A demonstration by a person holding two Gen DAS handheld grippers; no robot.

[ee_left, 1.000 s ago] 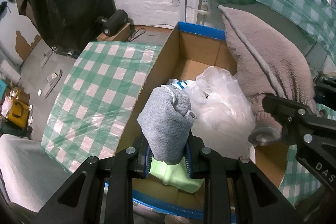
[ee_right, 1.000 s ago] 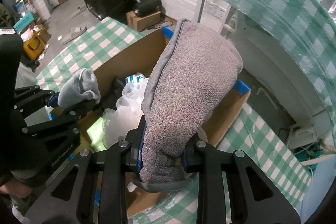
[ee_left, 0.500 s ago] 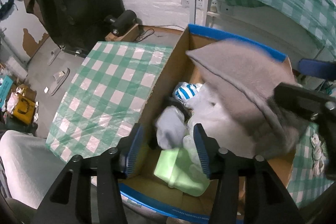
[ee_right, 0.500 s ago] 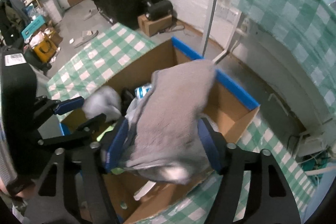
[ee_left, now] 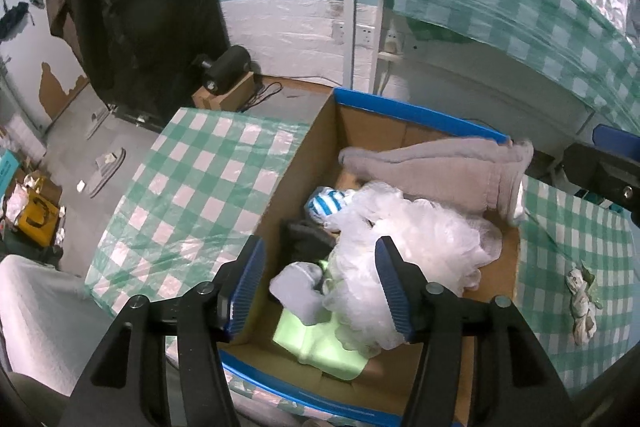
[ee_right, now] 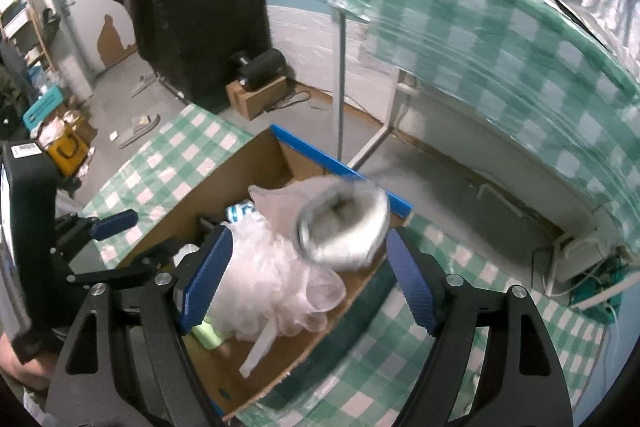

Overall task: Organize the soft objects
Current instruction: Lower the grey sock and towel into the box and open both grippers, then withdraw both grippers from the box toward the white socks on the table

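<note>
**Both grippers open over the box**

Right, from the left wrist camera I see my left gripper [ee_left: 318, 281] with its jaws opening and nothing pressed between the blue pads; it hangs above the near end of the cardboard box [ee_left: 292, 163]. Below the gap lies a small grey sock [ee_left: 298, 287], resting on a pale green cloth [ee_left: 320, 343] on the box floor. Beside them is a heap of clear plastic bag [ee_left: 416, 239], a blue-and-white striped piece [ee_left: 326, 201] and something black [ee_left: 308, 241]. A grey towel [ee_left: 436, 167] lies along the far side of the box, its end draped over the right rim. Only this view shows a crumpled rag [ee_left: 582, 297] on the checked tablecloth [ee_left: 192, 183] to the right of the box.

From the right wrist camera, my right gripper [ee_right: 306, 277] is also opening, with nothing gripped. The towel [ee_right: 340, 223] appears here blurred, as a rolled end lying at the box's [ee_right: 240, 167] far right edge, free of the pads. The plastic bag [ee_right: 276, 287] sits under the gap. This view alone shows the left gripper [ee_right: 116, 227] from the side, and the tablecloth [ee_right: 440, 367] beyond the box.
</note>
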